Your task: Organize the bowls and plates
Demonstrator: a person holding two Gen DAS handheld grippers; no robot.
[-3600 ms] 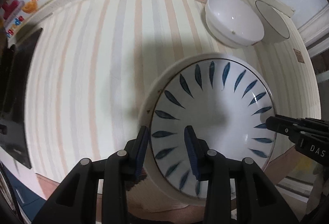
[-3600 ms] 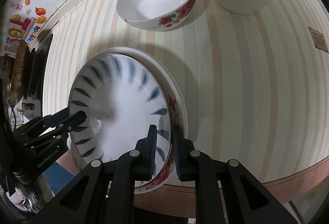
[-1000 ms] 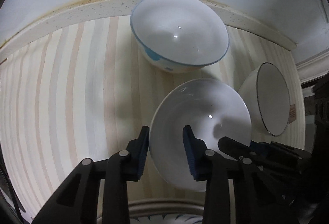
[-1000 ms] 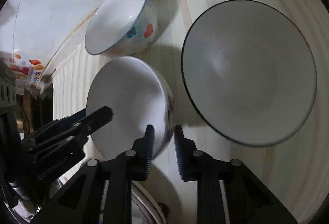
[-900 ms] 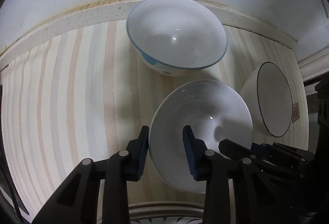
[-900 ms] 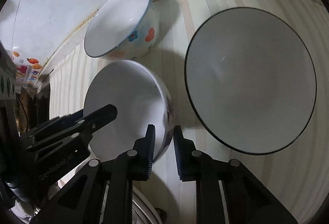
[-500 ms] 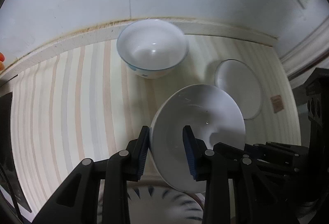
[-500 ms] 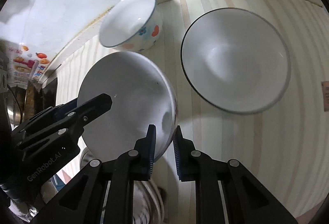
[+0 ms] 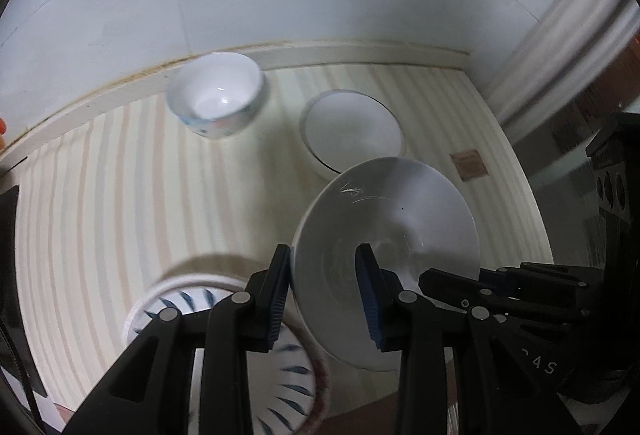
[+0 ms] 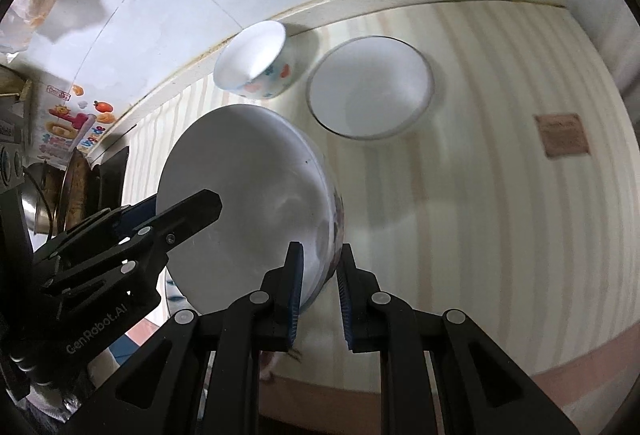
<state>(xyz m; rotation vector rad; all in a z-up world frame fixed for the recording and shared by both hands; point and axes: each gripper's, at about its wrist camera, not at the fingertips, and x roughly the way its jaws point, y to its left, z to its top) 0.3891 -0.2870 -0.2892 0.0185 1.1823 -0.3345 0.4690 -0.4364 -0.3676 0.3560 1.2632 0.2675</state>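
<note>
A white bowl (image 9: 392, 227) with a flower pattern on its outside hangs tilted above the striped counter (image 9: 120, 195), held from two sides. My left gripper (image 9: 324, 289) is shut on its near rim, one pad inside and one outside. My right gripper (image 10: 319, 275) is shut on the opposite rim of the same white bowl (image 10: 240, 187). Each gripper's black fingers show in the other's view, at the right (image 9: 460, 283) and at the left (image 10: 180, 215). Below the bowl, near the counter's front edge, lies a plate with blue leaf marks (image 9: 176, 309).
A small bowl with coloured hearts (image 10: 260, 67) stands at the back by the wall. A white bowl with a thin black rim (image 10: 370, 91) sits to its right. A brown label (image 10: 562, 135) is stuck on the counter. A stove and pan (image 10: 68, 187) are at the far left.
Both grippers have risen and pulled back from the wall with the white bowl between them. The two bowls at the back look smaller, and the blue-leaf plate has come into view below.
</note>
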